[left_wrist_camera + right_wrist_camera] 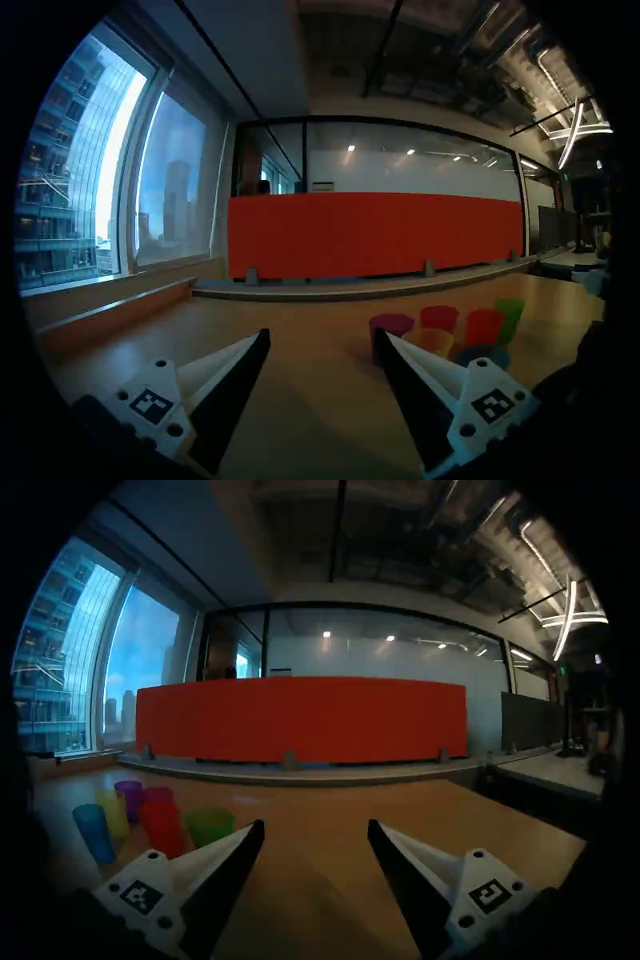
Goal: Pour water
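- Left gripper hangs low over the table with its jaws spread wide and nothing between them.
- Its two dark fingers point forward, with bare wood showing in the gap.
- Just past its right finger stands a huddle of cups, all upright on the table.
- The purple cup is the one closest to that fingertip, partly hidden behind it.
- Beyond and to the right of it are a pink cup, an orange cup, a red cup, a green cup and a blue cup, packed close together.
- Right gripper also hovers over the table, jaws wide apart and holding nothing.
- From this gripper the cups sit ahead and off to the left of its left finger.
- The green cup is just beside that fingertip, with the red cup next to it.
- Farther left are a blue cup and a yellow cup, with a purple cup and a magenta cup behind.
- Whether any cup holds water I cannot tell.
- Straight ahead of both grippers, at the far edge of the table, a long red screen runs across.
- Behind the screen is a glass wall.
- To the left of both grippers are tall windows with towers outside.
- Overhead are bare pipes and a strip light.
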A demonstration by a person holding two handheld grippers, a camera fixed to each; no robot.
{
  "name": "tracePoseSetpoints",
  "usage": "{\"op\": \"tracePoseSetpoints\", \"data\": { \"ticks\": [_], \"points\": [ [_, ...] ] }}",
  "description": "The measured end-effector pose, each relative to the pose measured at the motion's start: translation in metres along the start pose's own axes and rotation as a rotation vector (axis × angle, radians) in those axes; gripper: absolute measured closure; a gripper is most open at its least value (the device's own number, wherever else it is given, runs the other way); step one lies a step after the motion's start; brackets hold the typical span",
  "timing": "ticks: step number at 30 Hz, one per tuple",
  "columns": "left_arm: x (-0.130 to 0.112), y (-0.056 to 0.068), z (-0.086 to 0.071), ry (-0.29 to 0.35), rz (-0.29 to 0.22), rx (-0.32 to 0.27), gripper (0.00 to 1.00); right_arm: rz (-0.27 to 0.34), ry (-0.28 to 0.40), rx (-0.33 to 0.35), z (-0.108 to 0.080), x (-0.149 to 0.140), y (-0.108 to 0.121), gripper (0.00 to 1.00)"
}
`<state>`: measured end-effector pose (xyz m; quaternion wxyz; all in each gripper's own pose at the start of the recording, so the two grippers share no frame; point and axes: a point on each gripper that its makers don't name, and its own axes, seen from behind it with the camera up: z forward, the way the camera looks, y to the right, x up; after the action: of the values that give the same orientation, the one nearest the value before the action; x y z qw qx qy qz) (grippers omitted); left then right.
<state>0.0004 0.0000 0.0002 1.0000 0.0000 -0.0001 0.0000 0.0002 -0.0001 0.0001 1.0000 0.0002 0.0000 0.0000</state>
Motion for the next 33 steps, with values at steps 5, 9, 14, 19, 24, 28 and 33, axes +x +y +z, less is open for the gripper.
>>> {"op": "tracePoseSetpoints", "data": {
  "ticks": [5, 9, 14, 19, 24, 28, 33],
  "points": [
    [0.013, 0.0, 0.005, -0.015, -0.006, -0.001, 0.04, -0.004, 0.006, 0.019, 0.002, 0.014, -0.003, 0.0],
    [0.024, 0.001, 0.01, -0.038, -0.019, -0.01, 0.04, -0.02, -0.001, 0.035, 0.003, 0.034, -0.006, 0.0],
    [0.049, 0.006, 0.017, -0.055, -0.026, -0.038, 0.04, -0.024, -0.035, 0.046, 0.011, 0.059, -0.005, 0.0],
    [0.08, 0.012, 0.026, -0.051, -0.012, -0.071, 0.04, -0.002, -0.041, 0.074, 0.02, 0.09, -0.008, 0.0],
    [0.115, 0.017, 0.034, -0.034, 0.014, -0.095, 0.04, 0.018, -0.043, 0.1, 0.028, 0.121, -0.012, 0.0],
    [0.142, 0.018, 0.041, -0.02, 0.029, -0.102, 0.04, 0.023, -0.037, 0.116, 0.033, 0.147, -0.015, 0.0],
    [0.174, 0.022, 0.046, 0.0, 0.048, -0.112, 0.04, 0.012, -0.02, 0.104, 0.036, 0.176, -0.012, 0.0]
  ]
}}
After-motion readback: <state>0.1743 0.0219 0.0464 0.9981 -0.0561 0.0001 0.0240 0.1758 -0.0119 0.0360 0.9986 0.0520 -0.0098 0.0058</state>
